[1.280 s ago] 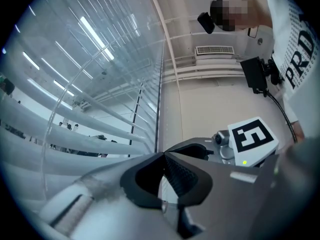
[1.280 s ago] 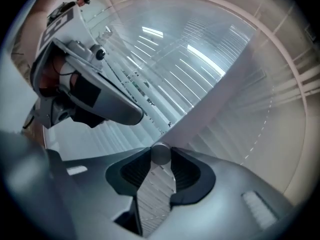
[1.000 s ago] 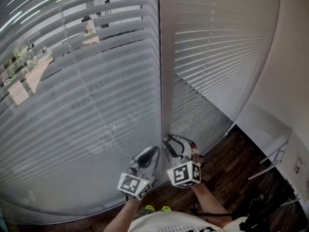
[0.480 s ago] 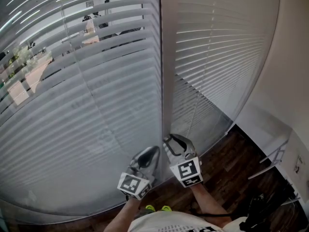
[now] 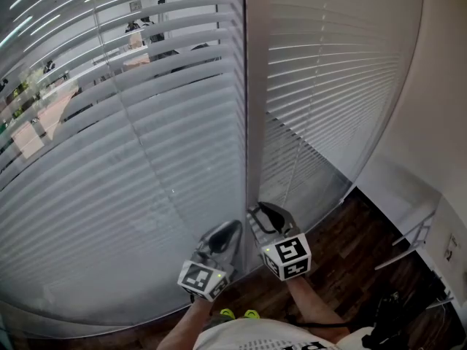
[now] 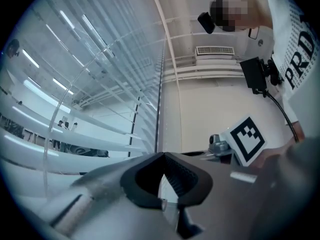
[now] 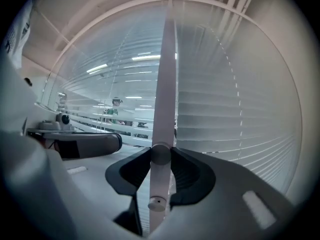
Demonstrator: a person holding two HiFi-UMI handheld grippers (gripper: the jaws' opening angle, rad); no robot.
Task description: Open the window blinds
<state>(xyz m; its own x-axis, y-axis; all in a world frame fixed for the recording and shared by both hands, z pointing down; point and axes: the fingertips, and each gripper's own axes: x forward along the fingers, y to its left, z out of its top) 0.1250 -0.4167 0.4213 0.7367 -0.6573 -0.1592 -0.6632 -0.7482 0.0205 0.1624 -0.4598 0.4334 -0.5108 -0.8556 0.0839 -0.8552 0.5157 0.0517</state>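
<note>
Watcher: Right gripper has twisted since a second ago. Its marker cube sits at a new angle in the head view, same spot beside the post. Left blind: gaps between the upper slats look a shade wider, more of the room behind showing.

Scribe: Grip?

Watcher: Right jaws pinched on the wand, which runs straight up from them along the post. Left gripper: tips pressed together, nothing made out between them. It idles just beside the right one, low against the left blind.

Scribe: So the twist is reaching the slats?

Watcher: Likely. Wand rolled, slats tilted a little. Only the upper rows read as part open. Lower rows look like a closed sheet, though the steep angle may hide gaps there. Right blind flat, no view through.

Scribe: Standing of the task?

Watcher: Under way, early. Judgement: more turns of the wand the same way are wanted, with a re-grip when the wrist runs out. Risk: jaws slipping round the smooth rod without turning it.

Scribe: And the right blind?

Watcher: Which blind this wand serves cannot be told for sure. The change shows on the left one.
</note>
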